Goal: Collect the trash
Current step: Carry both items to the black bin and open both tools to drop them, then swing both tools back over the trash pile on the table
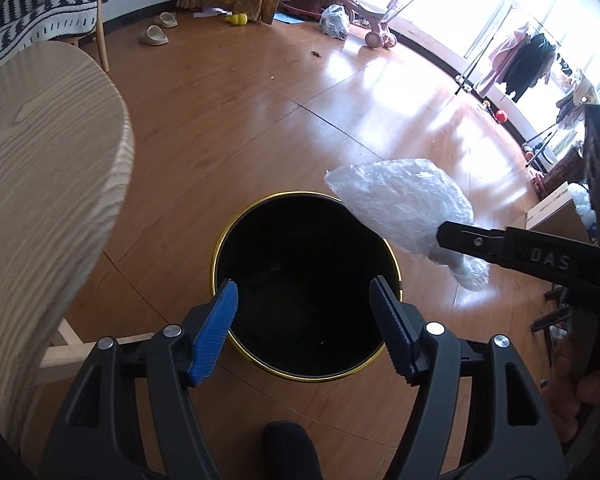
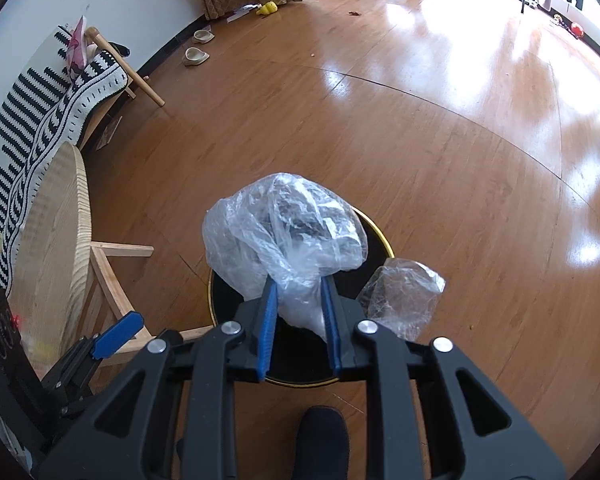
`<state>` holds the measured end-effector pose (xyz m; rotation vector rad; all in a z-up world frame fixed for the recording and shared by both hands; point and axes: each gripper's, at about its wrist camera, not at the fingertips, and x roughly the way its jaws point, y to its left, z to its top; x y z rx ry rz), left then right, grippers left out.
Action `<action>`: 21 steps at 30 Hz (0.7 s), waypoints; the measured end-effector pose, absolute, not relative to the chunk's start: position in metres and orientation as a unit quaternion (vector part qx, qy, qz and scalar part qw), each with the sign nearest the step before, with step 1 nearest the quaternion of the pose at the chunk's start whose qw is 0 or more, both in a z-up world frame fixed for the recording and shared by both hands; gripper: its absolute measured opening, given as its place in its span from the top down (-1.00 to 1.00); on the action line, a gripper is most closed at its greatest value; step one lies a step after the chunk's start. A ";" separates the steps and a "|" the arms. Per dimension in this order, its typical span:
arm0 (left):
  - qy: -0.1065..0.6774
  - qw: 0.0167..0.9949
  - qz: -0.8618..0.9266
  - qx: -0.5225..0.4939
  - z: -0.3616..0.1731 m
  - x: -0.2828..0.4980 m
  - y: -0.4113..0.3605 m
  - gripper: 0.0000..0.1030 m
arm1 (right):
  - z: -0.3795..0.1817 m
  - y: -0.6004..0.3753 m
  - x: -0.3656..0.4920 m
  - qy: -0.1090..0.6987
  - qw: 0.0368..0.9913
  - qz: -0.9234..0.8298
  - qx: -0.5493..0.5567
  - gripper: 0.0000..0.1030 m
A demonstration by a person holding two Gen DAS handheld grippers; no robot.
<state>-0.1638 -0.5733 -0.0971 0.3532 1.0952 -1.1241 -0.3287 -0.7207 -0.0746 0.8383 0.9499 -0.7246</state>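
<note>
A round black bin with a gold rim [image 1: 220,240] stands on the wooden floor; it also shows in the right wrist view [image 2: 382,240]. My left gripper [image 1: 304,296] is open and empty, just above the bin's near rim. My right gripper [image 2: 298,292] is shut on a crumpled clear plastic bag [image 2: 284,232] and holds it over the bin's opening. In the left wrist view the bag [image 1: 400,204] hangs over the bin's right rim, pinched by the right gripper [image 1: 446,236]. A loose flap of clear plastic [image 2: 404,296] hangs to the right of the fingers.
A round light-wood table [image 1: 40,184] stands left of the bin, also in the right wrist view [image 2: 48,240]. A striped blanket covers a chair [image 2: 60,96]. Slippers [image 1: 154,36], a yellow toy [image 1: 236,19] and a pink ride-on toy [image 1: 376,20] lie far across the floor.
</note>
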 end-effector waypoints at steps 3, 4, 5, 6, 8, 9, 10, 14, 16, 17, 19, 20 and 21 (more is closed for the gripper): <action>0.488 0.695 -0.509 0.144 -0.083 -0.160 -0.563 -0.33 | -0.065 -0.717 -0.330 0.417 0.754 -0.335 0.381 -0.37; 0.484 0.697 -0.511 0.138 -0.076 -0.160 -0.559 -0.40 | -0.062 -0.715 -0.330 0.415 0.757 -0.335 0.378 -0.38; 0.479 0.701 -0.512 0.130 -0.068 -0.158 -0.552 -0.47 | -0.057 -0.711 -0.328 0.413 0.757 -0.339 0.376 -0.38; 0.475 0.704 -0.513 0.126 -0.063 -0.156 -0.546 -0.49 | -0.053 -0.708 -0.326 0.411 0.760 -0.338 0.374 -0.38; 0.462 0.716 -0.512 0.112 -0.045 -0.151 -0.529 -0.65 | -0.045 -0.699 -0.320 0.405 0.766 -0.334 0.370 -0.38; 0.450 0.725 -0.510 0.103 -0.036 -0.149 -0.518 -0.71 | -0.038 -0.693 -0.315 0.402 0.772 -0.329 0.365 -0.38; 0.440 0.735 -0.507 0.098 -0.028 -0.147 -0.510 -0.81 | -0.031 -0.685 -0.307 0.400 0.779 -0.324 0.358 -0.38; 0.384 0.783 -0.479 0.099 0.008 -0.136 -0.457 -0.88 | -0.003 -0.643 -0.272 0.393 0.814 -0.289 0.315 -0.49; 0.369 0.812 -0.438 0.114 0.020 -0.125 -0.425 -0.88 | 0.009 -0.612 -0.246 0.396 0.833 -0.259 0.287 -0.51; 0.370 0.821 -0.418 0.119 0.023 -0.118 -0.410 -0.88 | 0.013 -0.598 -0.234 0.399 0.839 -0.246 0.276 -0.52; 0.388 0.827 -0.391 0.113 0.023 -0.102 -0.380 -0.88 | 0.020 -0.569 -0.210 0.405 0.850 -0.214 0.260 -0.53; 0.405 0.830 -0.372 0.099 0.026 -0.089 -0.355 -0.87 | 0.023 -0.549 -0.195 0.408 0.857 -0.189 0.251 -0.53; 0.415 0.832 -0.358 0.089 0.028 -0.080 -0.336 -0.87 | 0.027 -0.527 -0.180 0.411 0.864 -0.163 0.241 -0.53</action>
